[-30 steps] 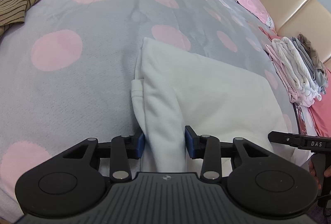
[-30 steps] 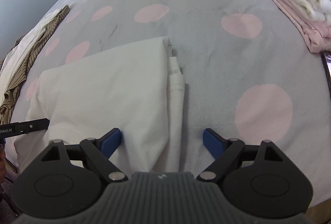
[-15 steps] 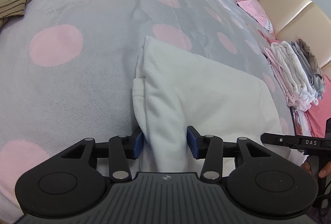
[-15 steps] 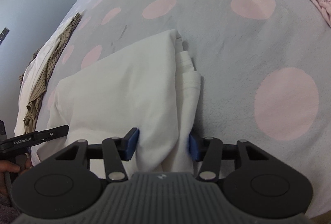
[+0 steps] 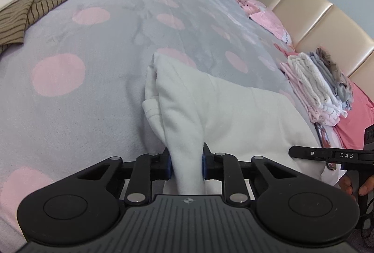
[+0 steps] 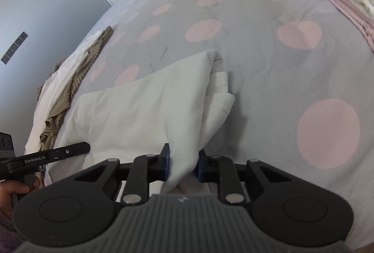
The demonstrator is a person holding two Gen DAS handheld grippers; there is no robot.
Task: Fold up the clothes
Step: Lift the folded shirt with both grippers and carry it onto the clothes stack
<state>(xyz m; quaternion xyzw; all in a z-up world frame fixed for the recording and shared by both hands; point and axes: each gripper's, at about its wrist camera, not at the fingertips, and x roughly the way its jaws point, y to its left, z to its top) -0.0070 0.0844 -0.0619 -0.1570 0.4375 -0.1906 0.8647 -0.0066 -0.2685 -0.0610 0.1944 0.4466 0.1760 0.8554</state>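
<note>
A white garment [image 5: 229, 108] lies partly folded on the grey bedspread with pink dots [image 5: 70, 94]. My left gripper [image 5: 186, 163] is shut on its near left corner and lifts it a little. My right gripper [image 6: 182, 164] is shut on the near right corner of the same white garment [image 6: 145, 110]. The right gripper's side bar [image 5: 327, 156] shows at the right edge of the left wrist view. The left gripper's side bar [image 6: 46, 156] shows at the left edge of the right wrist view.
A brown striped garment [image 5: 39, 5] and a white one lie bunched at the far left of the bed. A stack of folded clothes [image 5: 318, 87] sits at the right by the beige headboard [image 5: 315, 24]. Pink pillows [image 5: 268, 19] lie farther back.
My right gripper went from open around the garment's corner to shut on it. Both grippers have risen, pulling the near edge of the garment up.
</note>
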